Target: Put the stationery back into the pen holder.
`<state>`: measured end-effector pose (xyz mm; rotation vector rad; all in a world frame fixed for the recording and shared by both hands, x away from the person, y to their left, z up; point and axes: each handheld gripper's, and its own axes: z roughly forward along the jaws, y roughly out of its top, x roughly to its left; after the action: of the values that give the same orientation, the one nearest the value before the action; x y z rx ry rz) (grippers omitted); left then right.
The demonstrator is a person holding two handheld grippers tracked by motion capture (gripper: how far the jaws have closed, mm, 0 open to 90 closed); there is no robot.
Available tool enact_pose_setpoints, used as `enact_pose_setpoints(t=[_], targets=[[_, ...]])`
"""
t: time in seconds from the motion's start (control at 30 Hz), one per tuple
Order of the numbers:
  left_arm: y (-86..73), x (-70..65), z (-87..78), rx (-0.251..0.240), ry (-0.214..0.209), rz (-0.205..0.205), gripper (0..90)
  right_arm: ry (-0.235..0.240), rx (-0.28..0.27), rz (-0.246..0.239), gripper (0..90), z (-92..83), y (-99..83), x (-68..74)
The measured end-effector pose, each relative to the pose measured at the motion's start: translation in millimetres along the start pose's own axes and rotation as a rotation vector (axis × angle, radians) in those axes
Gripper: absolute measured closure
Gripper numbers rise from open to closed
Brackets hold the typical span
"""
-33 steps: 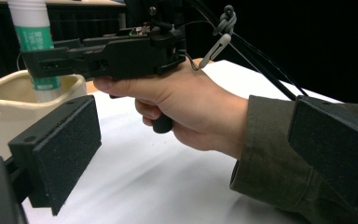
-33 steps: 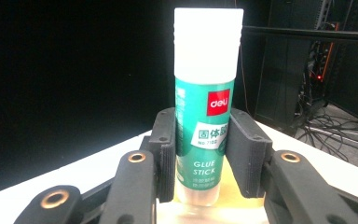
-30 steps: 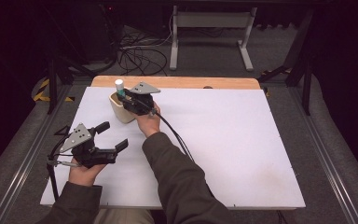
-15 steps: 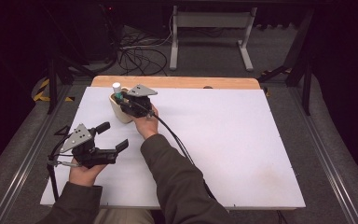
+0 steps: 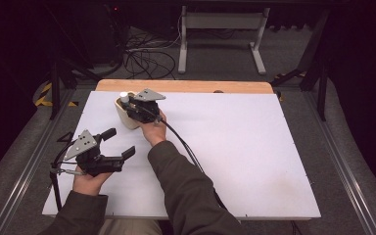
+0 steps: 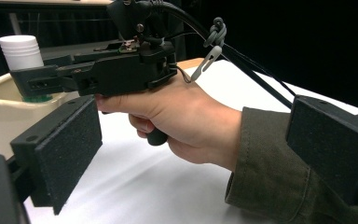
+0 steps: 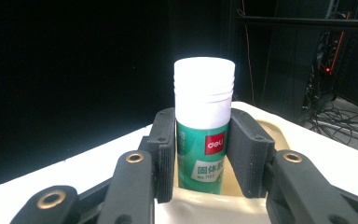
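The glue stick (image 7: 204,123) is standing upright in the cream bowl (image 5: 125,115) at the table's (image 5: 254,156) far left. The right gripper (image 7: 200,149) is clamping it, pads flat against its green label below the white cap, probably to keep it vertical for lifting out or setting down. The left gripper (image 5: 118,144) is idling nearer the person, jaws spread wide and holding nothing, well apart from the bowl. Compared with a second ago, both grippers are sitting almost exactly where they were.

The glue stick's (image 7: 204,135) base sits hidden inside the bowl (image 7: 265,122).
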<state>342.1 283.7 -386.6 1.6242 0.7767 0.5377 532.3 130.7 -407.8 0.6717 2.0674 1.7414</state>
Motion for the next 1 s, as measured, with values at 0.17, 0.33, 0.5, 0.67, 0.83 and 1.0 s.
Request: enact_pose_setpoints(t=[0.17, 0.33, 0.5, 0.67, 0.83, 1.0], targets=[[0.0, -0.3, 0.2, -0.001, 0.001, -0.005, 4.6, -0.004, 0.004, 0.005, 64.1, -0.2, -0.1, -0.8], [-0.2, -0.4, 0.5, 0.0, 0.0, -0.002, 4.7, -0.009, 0.009, 0.006, 64.0, -0.2, -0.6, -1.7], [-0.2, -1.0, 0.5, 0.0, -0.002, -0.003, 4.7, -0.01, 0.011, 0.016, 62.9, -1.2, -0.6, -4.0], [0.0, -0.5, 0.4, -0.003, 0.002, -0.004, 4.7, -0.01, 0.001, 0.013, 63.0, -2.5, 1.9, -2.4], [0.1, -1.0, 0.8, 0.0, 0.0, -0.005, 4.7, -0.005, 0.004, 0.01, 61.5, -4.9, 4.0, -2.6], [0.8, -0.5, 1.4, -0.008, 0.002, -0.004, 4.5, 0.003, 0.004, 0.008, 58.3, -8.1, 4.9, -3.4]])
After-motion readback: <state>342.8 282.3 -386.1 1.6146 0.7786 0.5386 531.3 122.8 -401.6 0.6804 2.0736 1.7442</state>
